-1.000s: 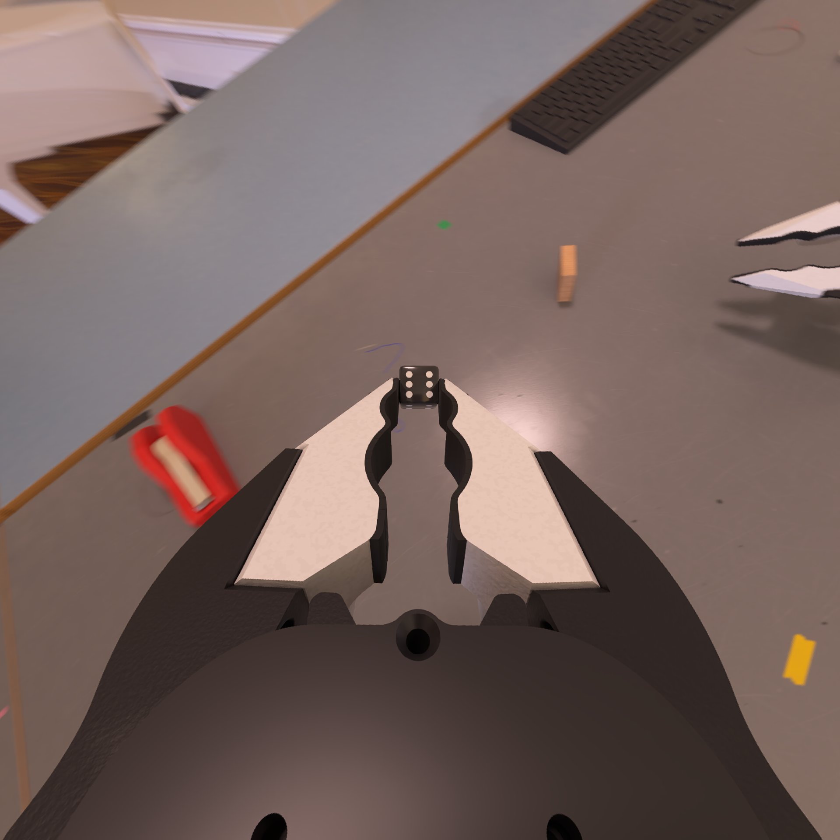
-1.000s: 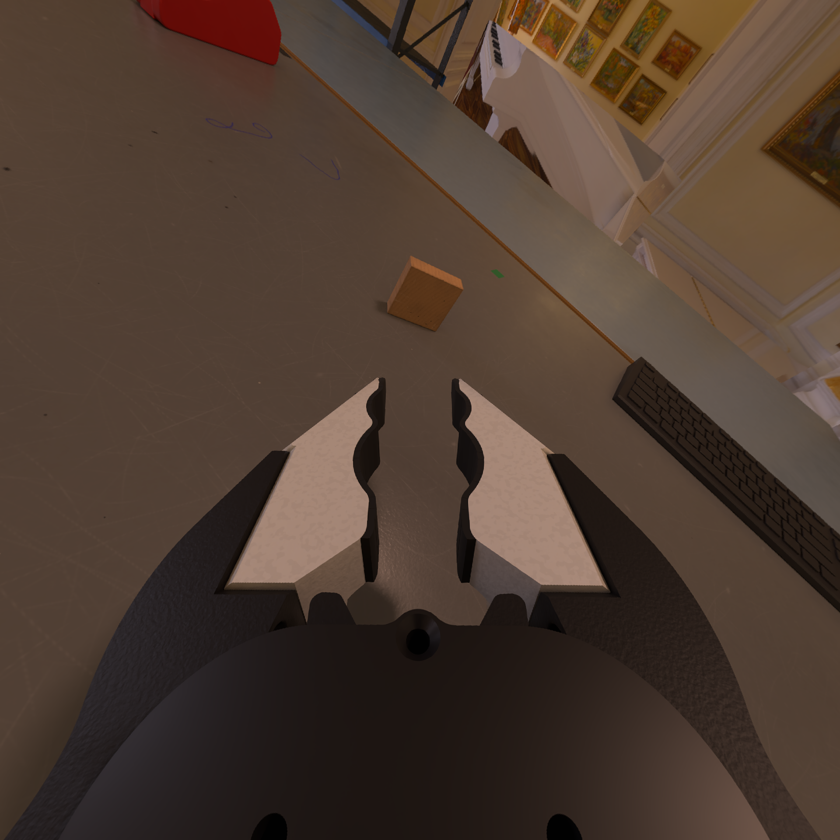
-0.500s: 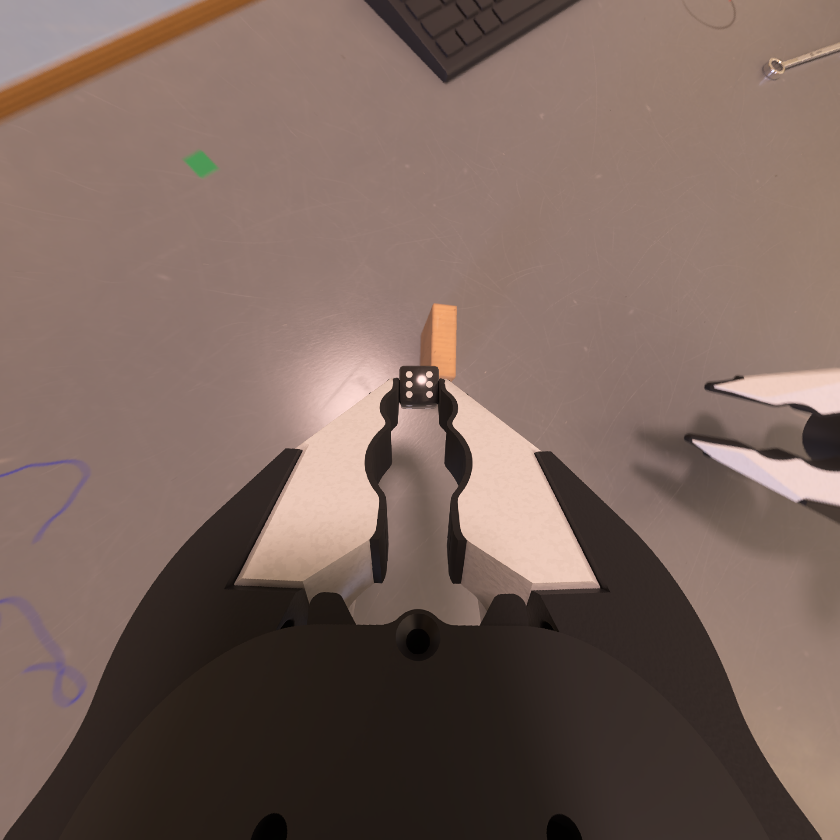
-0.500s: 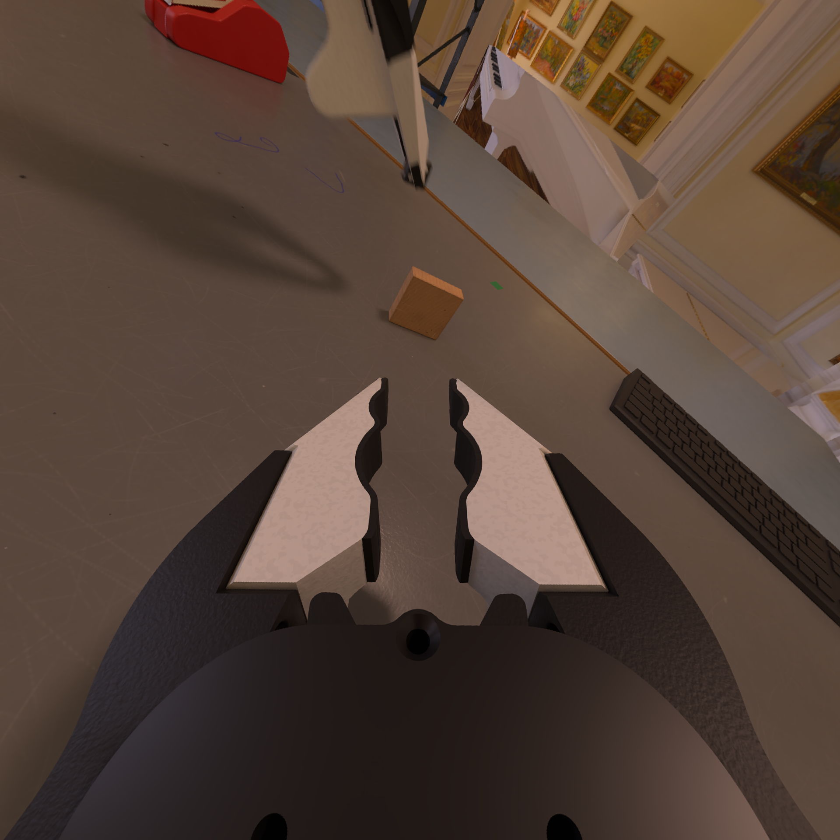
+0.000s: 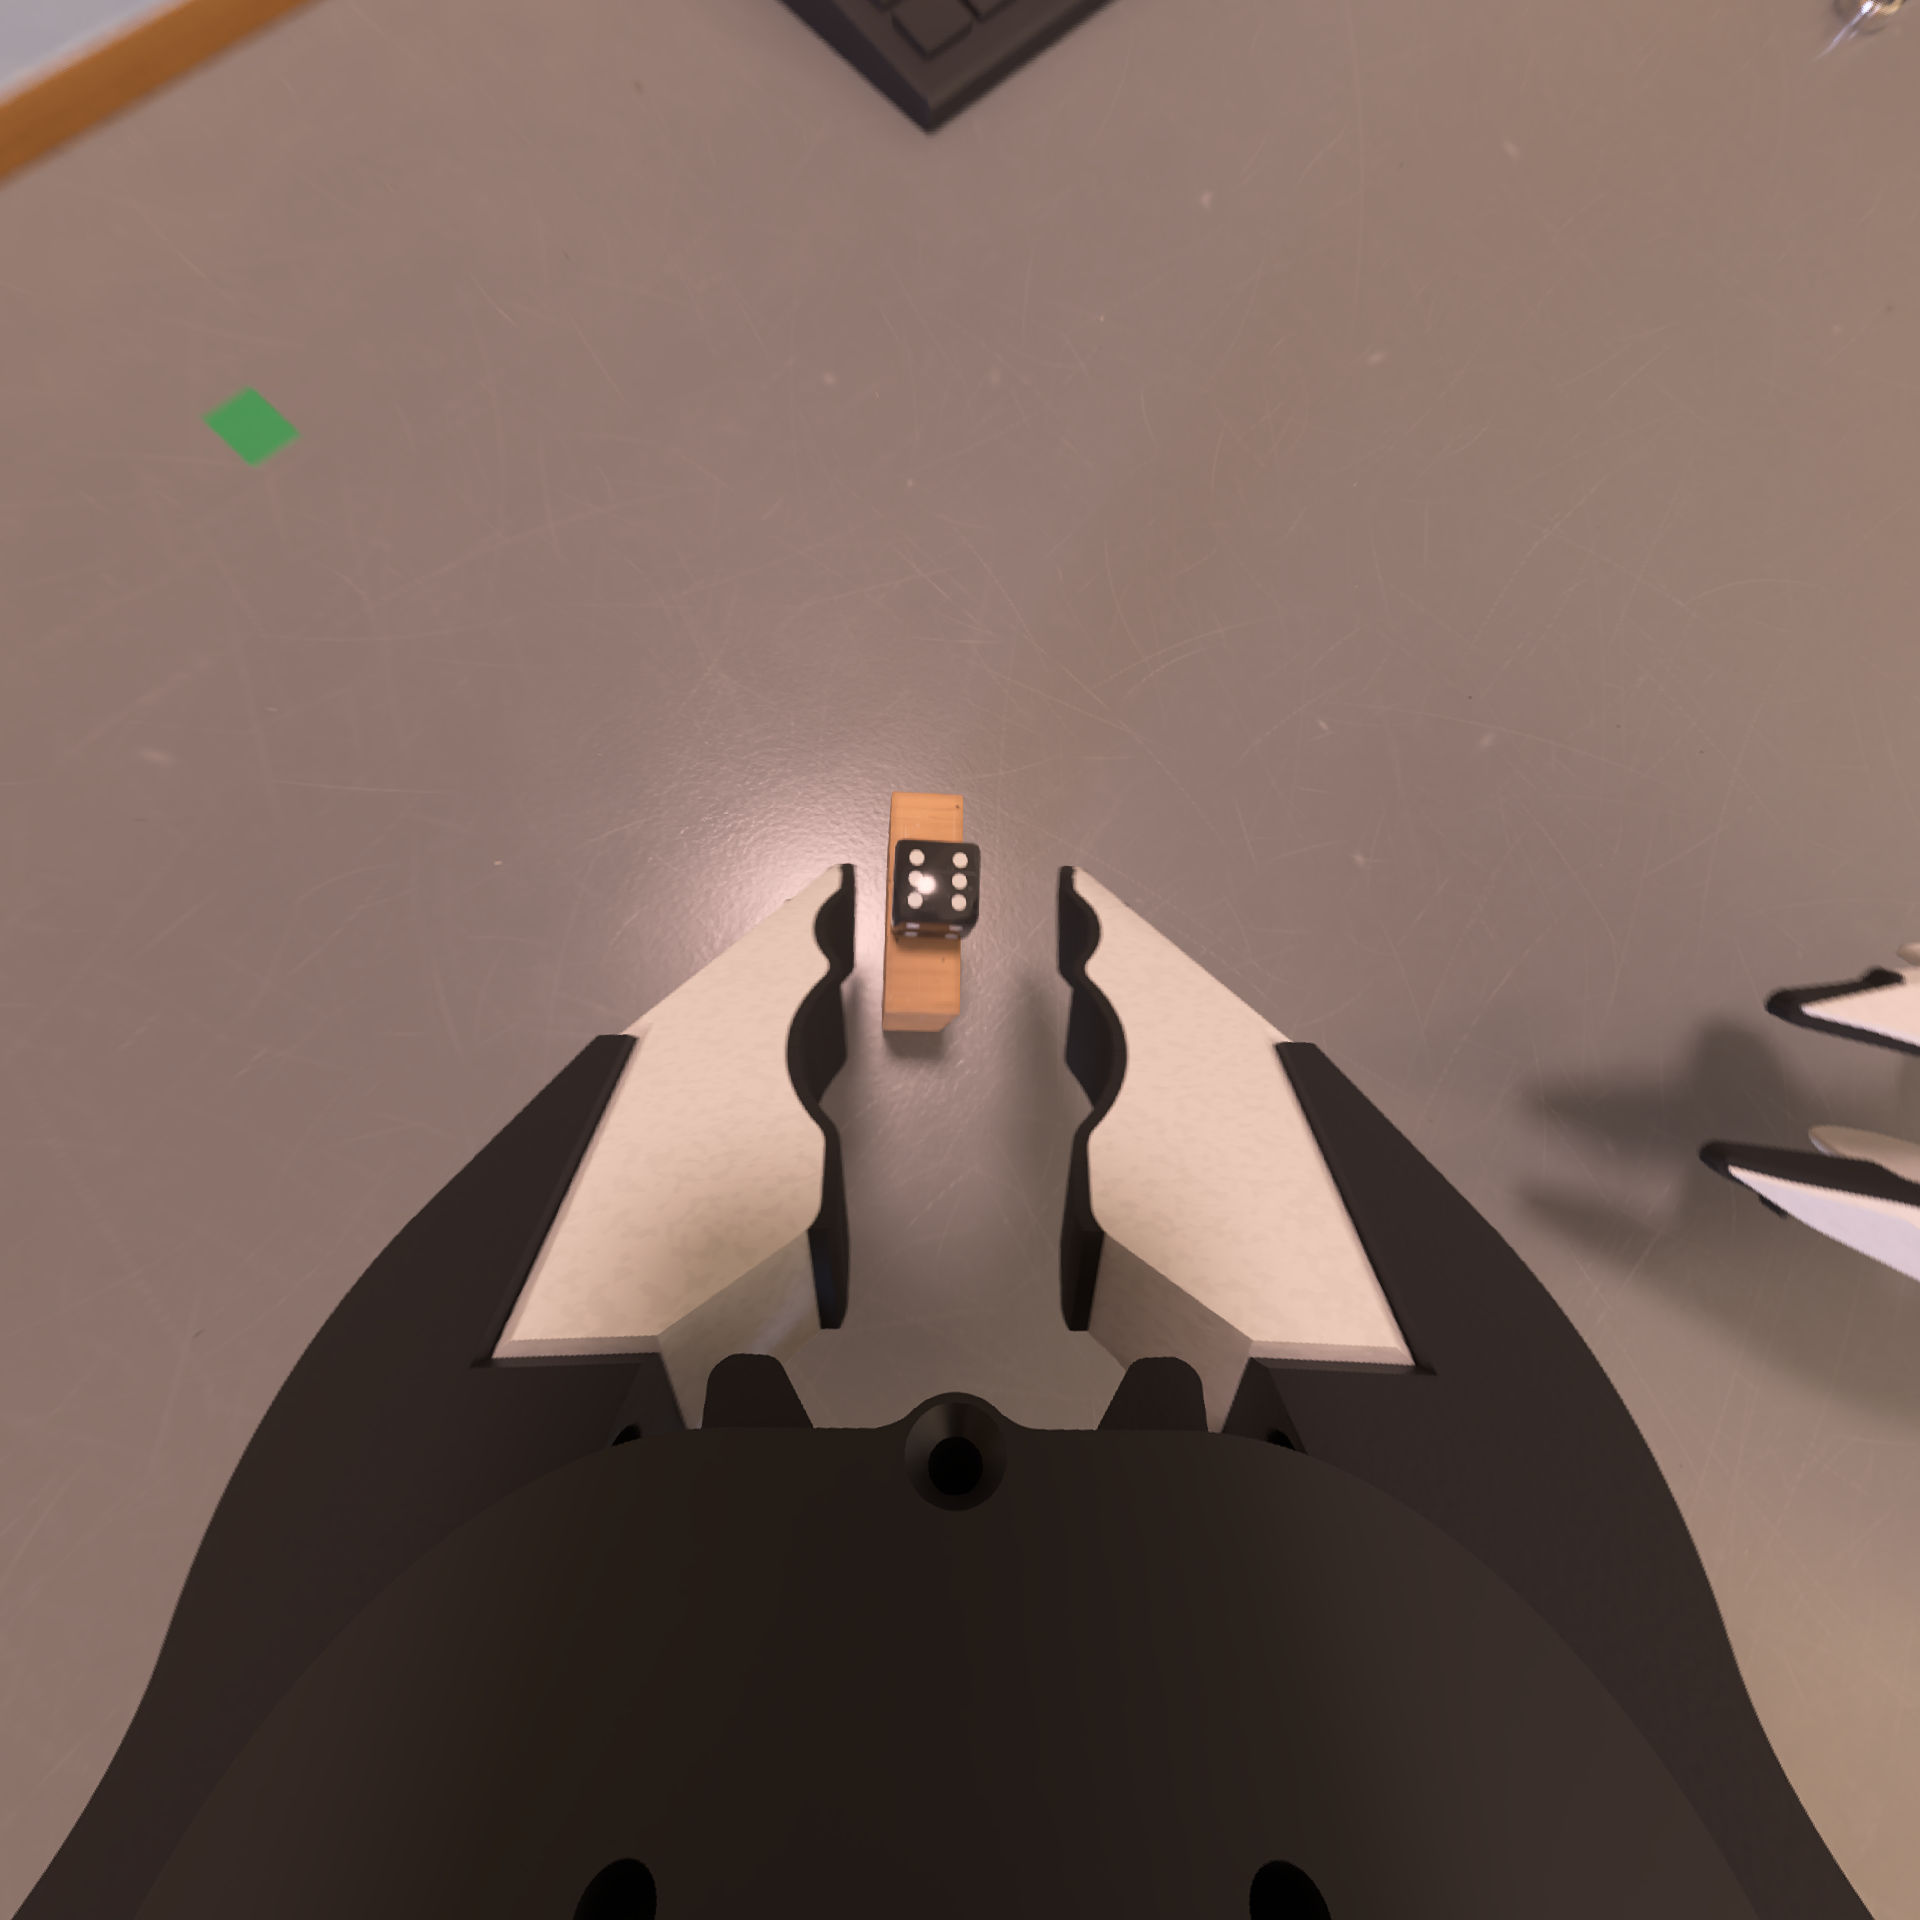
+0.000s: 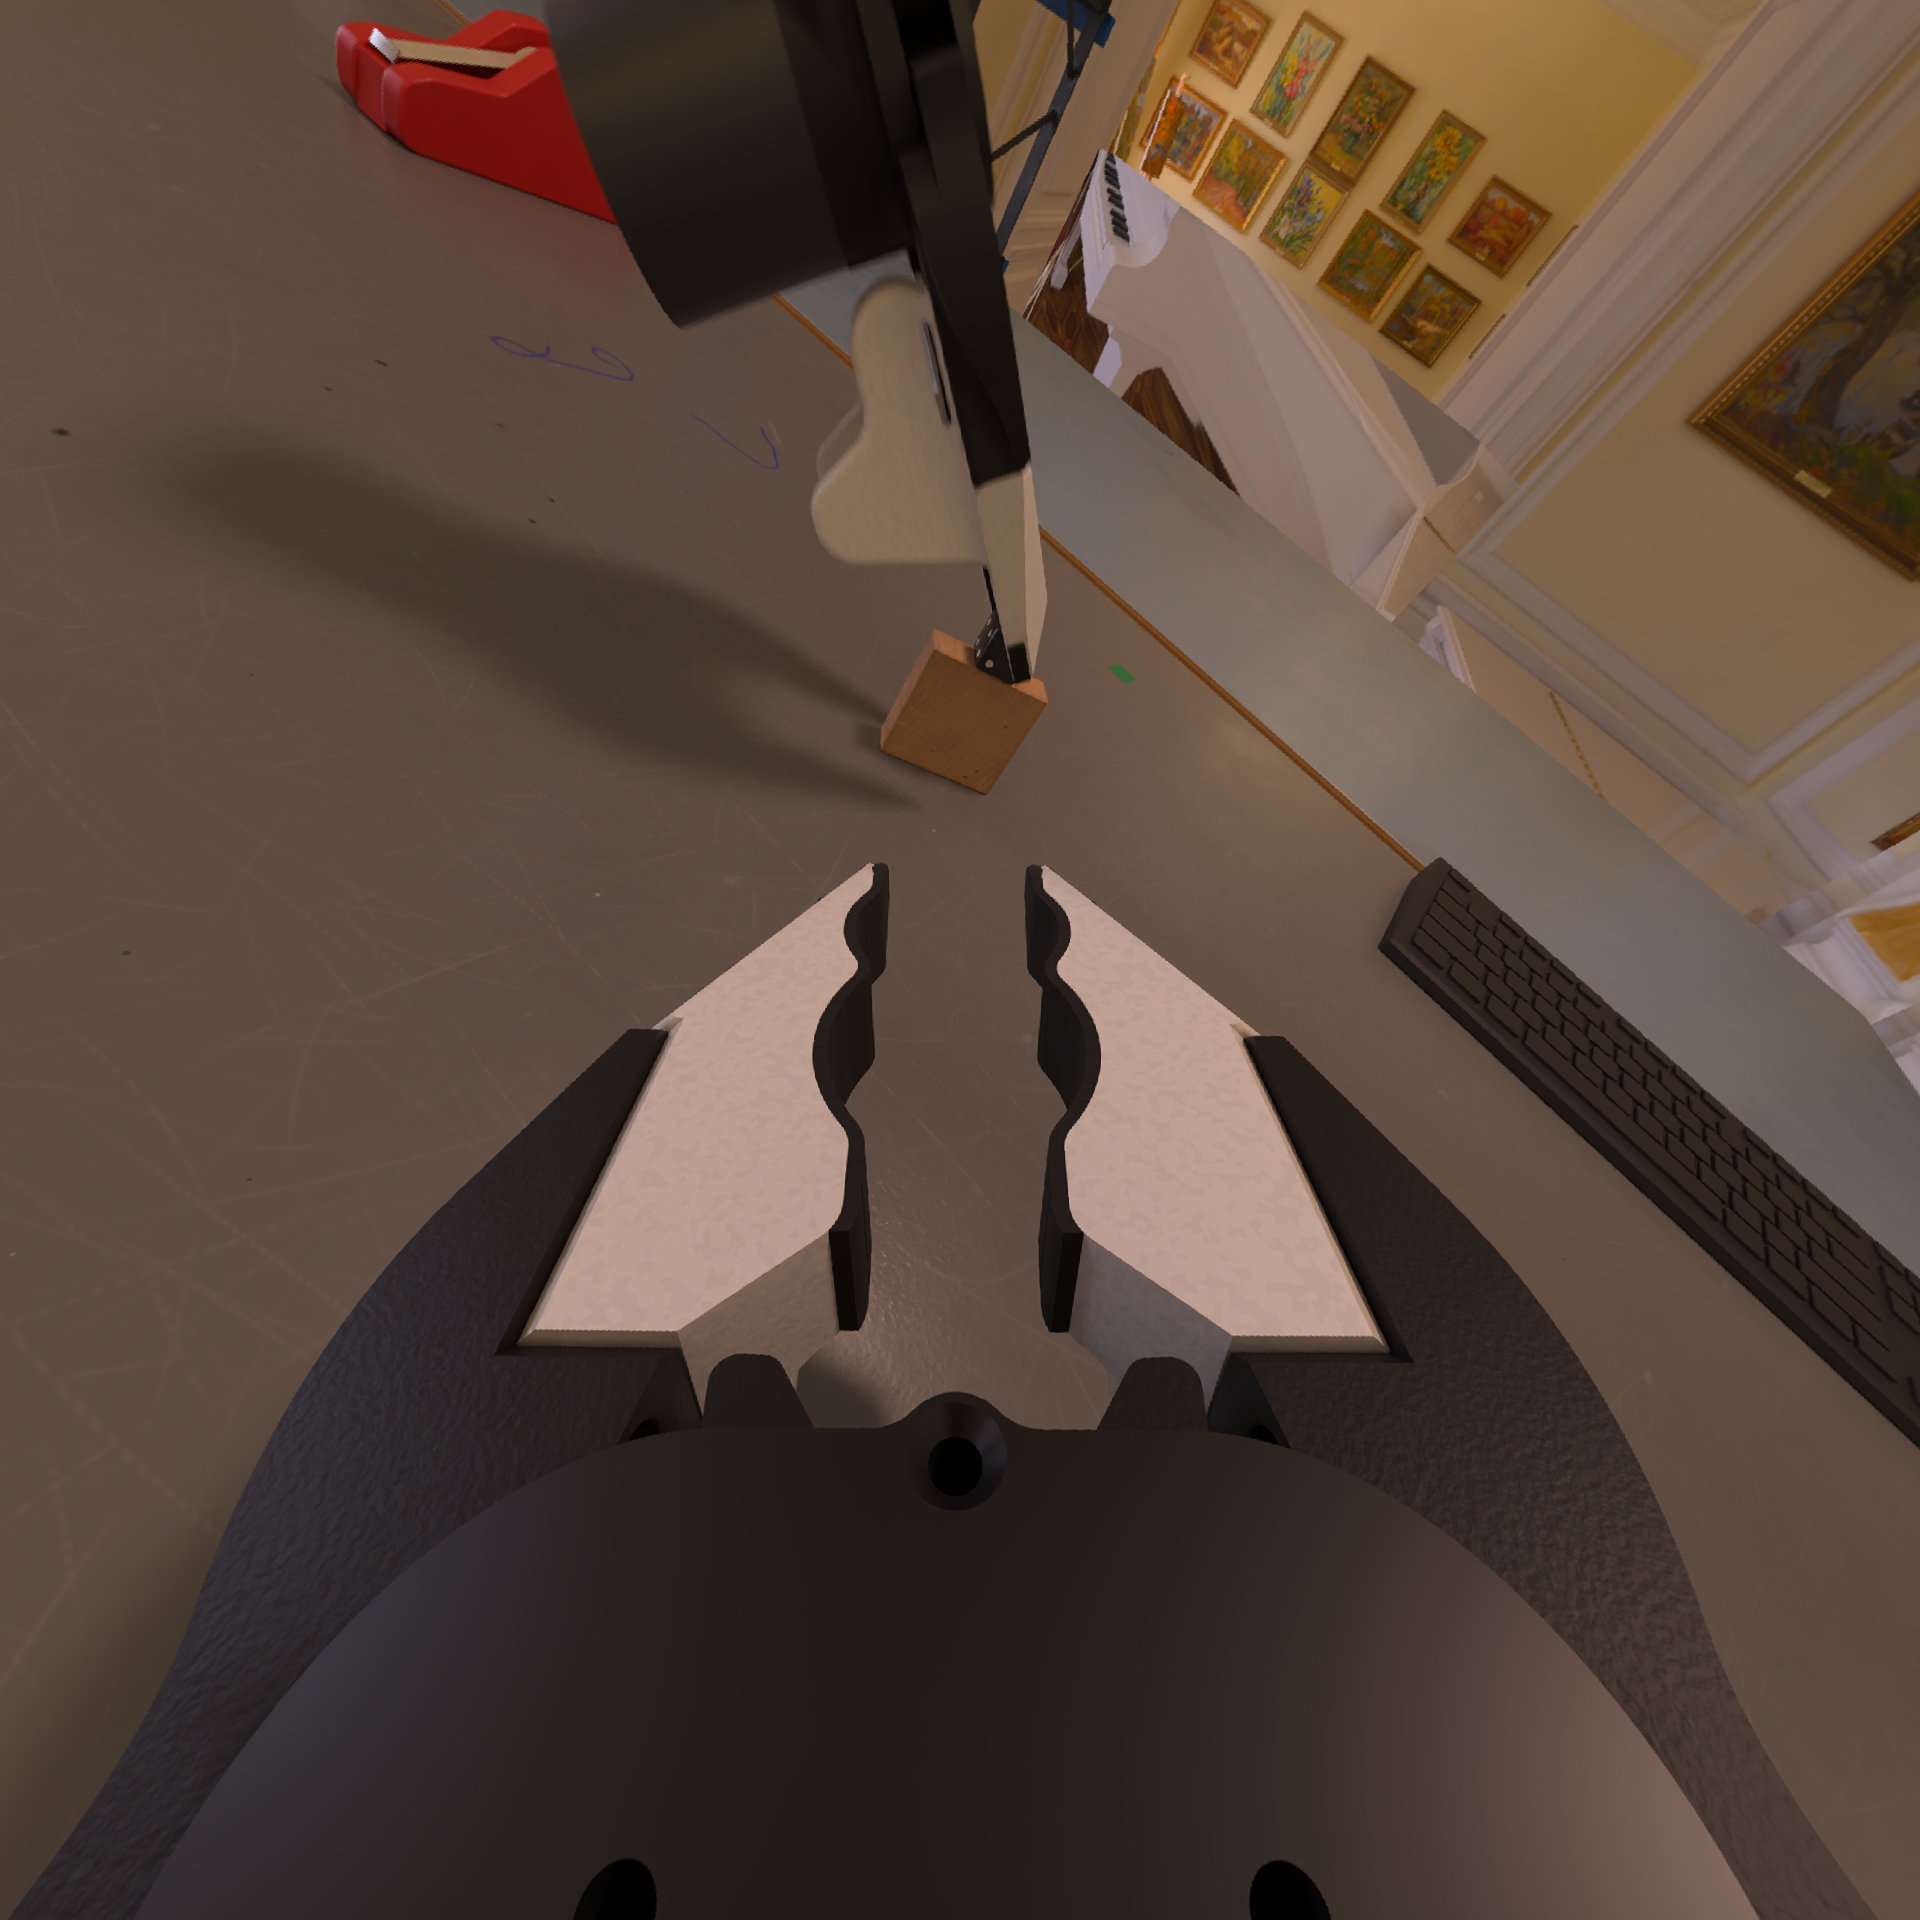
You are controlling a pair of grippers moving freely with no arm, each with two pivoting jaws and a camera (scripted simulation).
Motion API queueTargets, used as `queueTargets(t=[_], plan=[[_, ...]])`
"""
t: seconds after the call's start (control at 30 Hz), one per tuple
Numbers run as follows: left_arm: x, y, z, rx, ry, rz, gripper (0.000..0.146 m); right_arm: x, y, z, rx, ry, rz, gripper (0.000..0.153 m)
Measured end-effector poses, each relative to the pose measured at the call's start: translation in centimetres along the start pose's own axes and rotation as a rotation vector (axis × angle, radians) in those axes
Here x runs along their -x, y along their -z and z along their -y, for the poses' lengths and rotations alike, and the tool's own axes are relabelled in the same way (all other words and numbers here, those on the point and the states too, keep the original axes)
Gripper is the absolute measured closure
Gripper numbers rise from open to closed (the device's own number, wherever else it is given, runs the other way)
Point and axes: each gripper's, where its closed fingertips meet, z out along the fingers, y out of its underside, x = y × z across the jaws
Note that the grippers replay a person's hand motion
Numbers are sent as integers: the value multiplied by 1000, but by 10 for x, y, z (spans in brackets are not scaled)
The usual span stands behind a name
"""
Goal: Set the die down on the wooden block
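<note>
The black die [image 5: 935,896] with white pips sits on the narrow top of the upright wooden block [image 5: 920,987]. My left gripper [image 5: 956,883] hangs over it, pointing down. Its jaws are open, with a gap on each side of the die. In the right wrist view the block [image 6: 961,722] stands on the table ahead. The die [image 6: 992,646] is on its top edge, between the left gripper's fingers [image 6: 1013,561]. My right gripper [image 6: 956,883] is open and empty, low over the table short of the block. It also shows in the left wrist view [image 5: 1735,1081].
A black keyboard [image 6: 1662,1122] lies to the right along the table's far edge and also shows in the left wrist view [image 5: 935,52]. A red tape dispenser [image 6: 468,104] sits far left. A green mark [image 5: 251,426] is on the grey table [image 5: 1351,520].
My left gripper carried the die over the block, lowered it onto the top and opened, letting the die go. The right gripper has hardly moved.
</note>
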Motion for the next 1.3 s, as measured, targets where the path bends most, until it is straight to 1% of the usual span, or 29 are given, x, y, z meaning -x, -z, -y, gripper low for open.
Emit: queueTargets(t=[0.07,0.1,0.2,0.27,0.37,0.47,0.6,0.73,0.83,0.9,0.97,1.03,1.1,1.17,1.3], plan=[[0,18,1,-44,-19,23,93,0,0,0,-1,-5,0,127],[0,30,1,-74,-30,34,88,-1,0,0,-2,-8,1,126],[13,78,-10,-157,-43,97,81,-2,1,1,-9,-26,6,126],[33,117,-27,-188,-36,156,80,-3,1,1,-9,-48,21,124],[74,179,-59,-205,11,257,80,-5,2,1,-14,-95,42,118],[120,242,-99,-169,69,377,80,-10,3,3,-28,-150,52,113],[172,318,-150,-114,146,513,80,-15,5,4,-47,-192,48,113],[214,383,-195,-87,260,629,80,-11,4,3,-34,-146,38,116],[241,418,-227,-72,376,681,80,0,0,-1,4,-74,61,119],[258,433,-244,-72,455,705,81,5,-2,-3,26,-45,79,119],[273,441,-258,-74,521,712,82,8,-2,-3,33,-43,92,118],[286,441,-269,-59,561,703,83,8,-2,-3,29,-51,104,118],[294,431,-277,-17,569,666,83,8,-1,-2,24,-61,111,118],[297,416,-286,66,510,601,83,8,-1,-2,24,-69,118,118],[305,398,-309,268,276,541,84,12,-3,-6,51,-60,138,118]])
